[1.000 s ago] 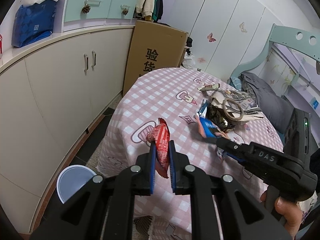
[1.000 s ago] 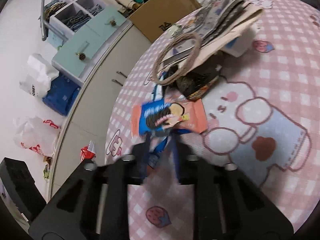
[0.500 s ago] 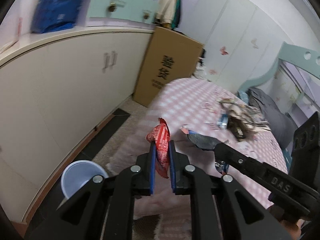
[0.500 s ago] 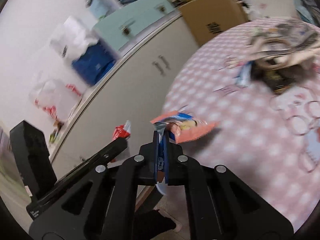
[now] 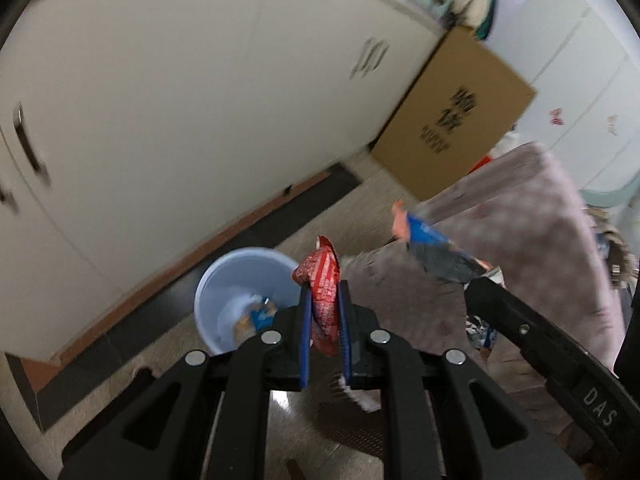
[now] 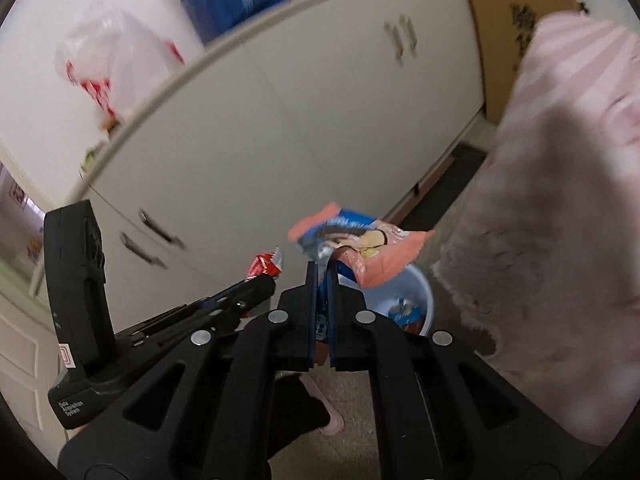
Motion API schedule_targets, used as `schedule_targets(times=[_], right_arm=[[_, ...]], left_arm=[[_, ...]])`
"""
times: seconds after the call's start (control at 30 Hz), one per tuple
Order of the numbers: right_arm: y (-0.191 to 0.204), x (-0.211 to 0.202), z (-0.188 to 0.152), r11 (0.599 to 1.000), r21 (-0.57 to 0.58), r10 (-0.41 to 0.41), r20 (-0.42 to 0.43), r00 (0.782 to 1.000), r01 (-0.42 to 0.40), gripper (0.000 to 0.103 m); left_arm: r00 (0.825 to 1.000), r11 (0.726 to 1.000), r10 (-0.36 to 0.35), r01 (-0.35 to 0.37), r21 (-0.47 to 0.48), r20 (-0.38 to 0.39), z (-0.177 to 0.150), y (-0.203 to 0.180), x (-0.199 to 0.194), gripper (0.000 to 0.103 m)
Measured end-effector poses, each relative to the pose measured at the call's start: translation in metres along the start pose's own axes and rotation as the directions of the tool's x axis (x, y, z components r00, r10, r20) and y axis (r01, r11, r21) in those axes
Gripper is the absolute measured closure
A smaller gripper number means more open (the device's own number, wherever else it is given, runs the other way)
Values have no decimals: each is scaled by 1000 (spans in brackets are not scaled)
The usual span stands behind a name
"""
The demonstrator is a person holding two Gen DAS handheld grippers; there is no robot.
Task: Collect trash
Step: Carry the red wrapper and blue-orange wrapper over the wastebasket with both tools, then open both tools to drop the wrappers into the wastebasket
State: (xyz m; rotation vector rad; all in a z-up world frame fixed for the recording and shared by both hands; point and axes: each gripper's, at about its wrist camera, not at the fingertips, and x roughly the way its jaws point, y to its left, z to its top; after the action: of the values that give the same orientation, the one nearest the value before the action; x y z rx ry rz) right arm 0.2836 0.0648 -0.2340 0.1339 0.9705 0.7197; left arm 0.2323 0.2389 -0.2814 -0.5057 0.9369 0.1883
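My left gripper (image 5: 323, 300) is shut on a crumpled red wrapper (image 5: 322, 280), held just right of a pale blue bin (image 5: 224, 276) on the floor. Some wrappers lie in the bin's bottom. My right gripper (image 6: 321, 276) is shut on an orange and blue cookie wrapper (image 6: 372, 244), which hangs above the pale blue bin (image 6: 420, 300) in the right wrist view. In the left wrist view the cookie wrapper (image 5: 432, 240) shows to the right, pinched by the other gripper. The red wrapper (image 6: 266, 264) and the left gripper's tip appear to the left in the right wrist view.
White cabinets (image 5: 160, 100) run along the wall behind the bin. A cardboard box (image 5: 452, 120) leans at their far end. The pink checked tablecloth (image 6: 560, 200) hangs down on the right, close to the bin. A shoe tip (image 6: 328, 420) shows on the floor below.
Both grippers swung off the table and down toward the floor, each carrying its wrapper. The blue bin now sits close beneath them. The right gripper lifted the cookie wrapper off the tablecloth.
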Motion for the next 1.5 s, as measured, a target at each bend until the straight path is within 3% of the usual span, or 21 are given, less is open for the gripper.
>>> schedule_targets(times=[0.27,0.47,0.53,0.57,0.6,0.9,1.5], right_arm=[[-19,103,-18,998,-4,-58,-159,986,58,98],[-40,143,-21,994,44,-84,-210,974,96,98],[-46,150,-23,993,53,-94,-219,971,108,98],[-50,152,-25,992,57,-94,-225,970,110,98],[-52,152,-27,992,60,-94,-229,969,110,98],[-52,161,-34,991,61,-98,-250,963,116,98],[-15,181,-15,996,-20,-88,-239,967,85,97]], left_arm=[[987,996,53,-62,-59,-149,-1,41,83,91],[978,995,52,-68,-73,-202,8,49,120,87],[972,994,57,-77,-83,-227,7,51,130,66],[971,993,63,-85,-87,-229,7,53,132,48],[972,991,72,-95,-91,-225,8,54,134,41],[967,988,104,-127,-87,-232,1,66,134,37],[974,960,144,-181,-214,-174,6,108,105,35]])
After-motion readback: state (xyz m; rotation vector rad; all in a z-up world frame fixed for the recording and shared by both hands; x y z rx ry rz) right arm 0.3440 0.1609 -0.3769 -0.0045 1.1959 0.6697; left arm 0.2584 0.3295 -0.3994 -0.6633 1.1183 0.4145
